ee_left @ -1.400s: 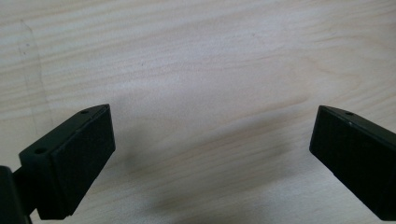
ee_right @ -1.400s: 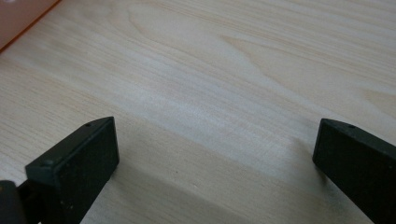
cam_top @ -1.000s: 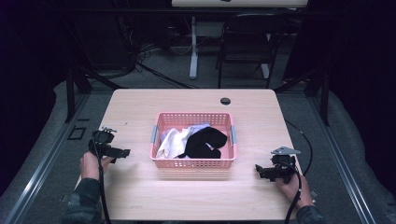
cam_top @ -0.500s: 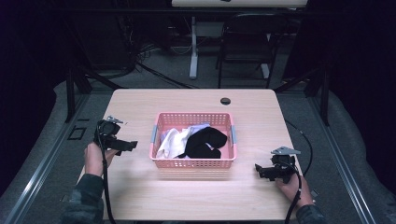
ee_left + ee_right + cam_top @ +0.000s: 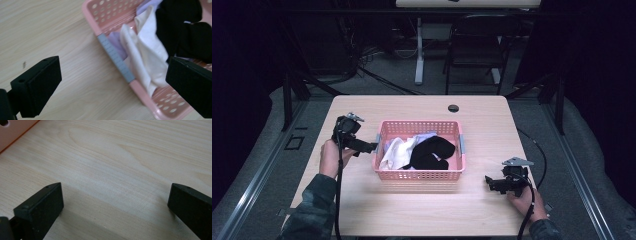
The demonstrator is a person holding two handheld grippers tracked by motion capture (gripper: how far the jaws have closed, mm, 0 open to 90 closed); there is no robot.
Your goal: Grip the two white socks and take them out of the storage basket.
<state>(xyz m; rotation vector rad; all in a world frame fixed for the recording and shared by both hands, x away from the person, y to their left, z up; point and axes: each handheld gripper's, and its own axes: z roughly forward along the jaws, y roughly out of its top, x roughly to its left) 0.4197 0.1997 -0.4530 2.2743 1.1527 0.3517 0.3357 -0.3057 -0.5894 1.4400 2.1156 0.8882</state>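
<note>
Two grippers in your hands, both with fingers spread wide and holding nothing. Right gripper (image 5: 493, 184): nearest you, low over bare counter (image 5: 422, 210) at the near right, well apart from the basket; its own view shows wood grain between the fingers (image 5: 37, 213). Left gripper (image 5: 368, 147): at the basket's left end, its fingers (image 5: 37, 87) straddling the rim and grey handle (image 5: 116, 58). Pink basket (image 5: 419, 175): mid-counter, holding a white cloth (image 5: 147, 55), a lilac cloth (image 5: 116, 42) beneath it, and a black cloth (image 5: 429, 152) to their right. Black round cap (image 5: 453, 108): far edge of the counter, well apart from the basket.
</note>
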